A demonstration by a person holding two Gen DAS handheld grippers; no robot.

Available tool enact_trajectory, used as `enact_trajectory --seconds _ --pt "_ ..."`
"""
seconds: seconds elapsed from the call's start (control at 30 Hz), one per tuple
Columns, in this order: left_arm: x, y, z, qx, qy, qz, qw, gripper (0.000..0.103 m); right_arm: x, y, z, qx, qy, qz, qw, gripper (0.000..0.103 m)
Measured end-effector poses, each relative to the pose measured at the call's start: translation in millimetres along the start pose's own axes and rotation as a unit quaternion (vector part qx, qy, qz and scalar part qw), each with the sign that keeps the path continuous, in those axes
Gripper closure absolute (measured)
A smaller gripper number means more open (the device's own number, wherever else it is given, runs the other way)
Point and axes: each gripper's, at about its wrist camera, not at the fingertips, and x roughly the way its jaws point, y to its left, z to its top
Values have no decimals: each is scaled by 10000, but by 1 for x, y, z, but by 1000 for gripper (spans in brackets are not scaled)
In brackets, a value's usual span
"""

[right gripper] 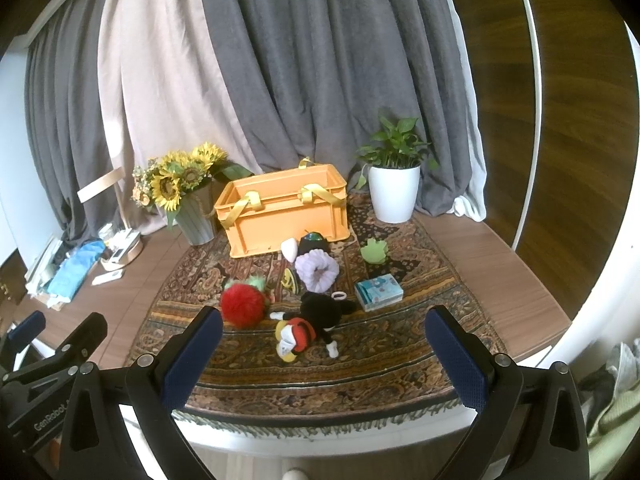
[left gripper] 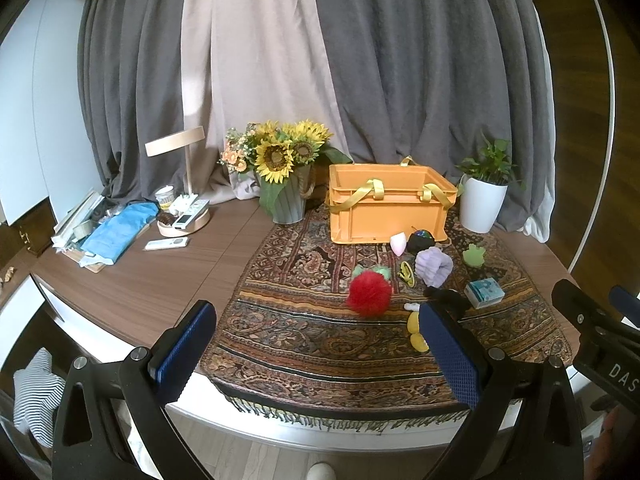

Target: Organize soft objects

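An orange crate (left gripper: pixel 390 216) (right gripper: pixel 286 216) with yellow straps stands at the back of a patterned cloth (left gripper: pixel 304 332) (right gripper: pixel 360 364). In front of it lie a red fluffy ball (left gripper: pixel 369 293) (right gripper: pixel 243 305), a black mouse plush (right gripper: pixel 316 320), a lilac scrunchie (left gripper: pixel 433 266) (right gripper: pixel 317 270), a green frog toy (left gripper: pixel 474 255) (right gripper: pixel 375 251), a pink-white cone (left gripper: pixel 399 243) (right gripper: pixel 289 248), a dark ball (left gripper: pixel 420 239) (right gripper: pixel 313 241) and a yellow clip (left gripper: pixel 407 273) (right gripper: pixel 291 279). My left gripper (left gripper: pixel 316 322) and right gripper (right gripper: pixel 324 330) hover open at the table's near edge, holding nothing. The left gripper's right finger hides most of the plush.
A blue tissue pack (left gripper: pixel 484 293) (right gripper: pixel 378 292) lies right of the toys. A sunflower pot (left gripper: pixel 286 176) (right gripper: pixel 188 196) and a white plant pot (left gripper: pixel 482 200) (right gripper: pixel 394 192) flank the crate. A lamp, remotes (left gripper: pixel 166 244) and blue cloth (left gripper: pixel 116 232) crowd the left. Curtains hang behind.
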Motion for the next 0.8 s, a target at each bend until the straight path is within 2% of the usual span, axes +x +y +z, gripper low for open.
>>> enact_trajectory --seconds 0.8 --pt "2 -19 5 9 15 -42 10000 0 0 -1 -1 16 -20 -1 10000 1"
